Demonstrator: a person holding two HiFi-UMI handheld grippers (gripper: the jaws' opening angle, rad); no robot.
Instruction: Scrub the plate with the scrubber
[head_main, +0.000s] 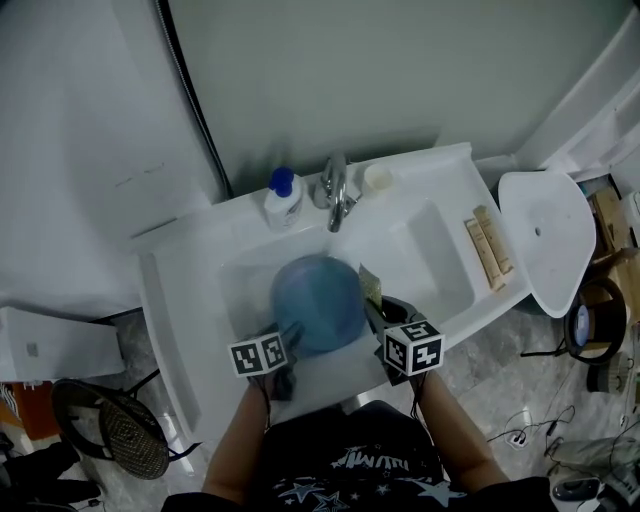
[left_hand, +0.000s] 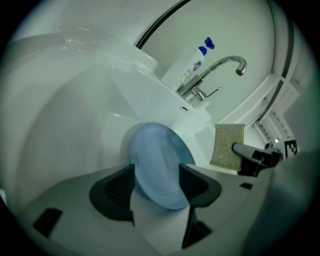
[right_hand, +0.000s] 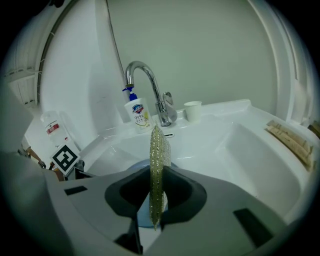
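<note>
1. plate (head_main: 318, 300): round, blue, shallow. it lies in the basin of the white sink (head_main: 440, 270), with the tap (head_main: 338, 190) at its 12 o'clock.
2. scrubber (right_hand: 156, 165): flat gold-green mesh pad, standing upright and seen edge-on.
3. left claw (left_hand: 157, 186): pitched down into the basin at the plate's 7 o'clock, jaws wide. the plate's near rim sits between them, no squeeze visible.
4. right claw (right_hand: 156, 195): pitched down, clamped on the scrubber's lower part. the scrubber is just at the plate's 3 o'clock edge.

plate (right_hand: 144, 212): in the right gripper view, only blue slivers show behind the jaws and scrubber (right_hand: 157, 175).
scrubber, head view: mostly hidden by the right gripper (head_main: 378, 305).
soap bottle (head_main: 283, 200) label: print too small to read.
</note>
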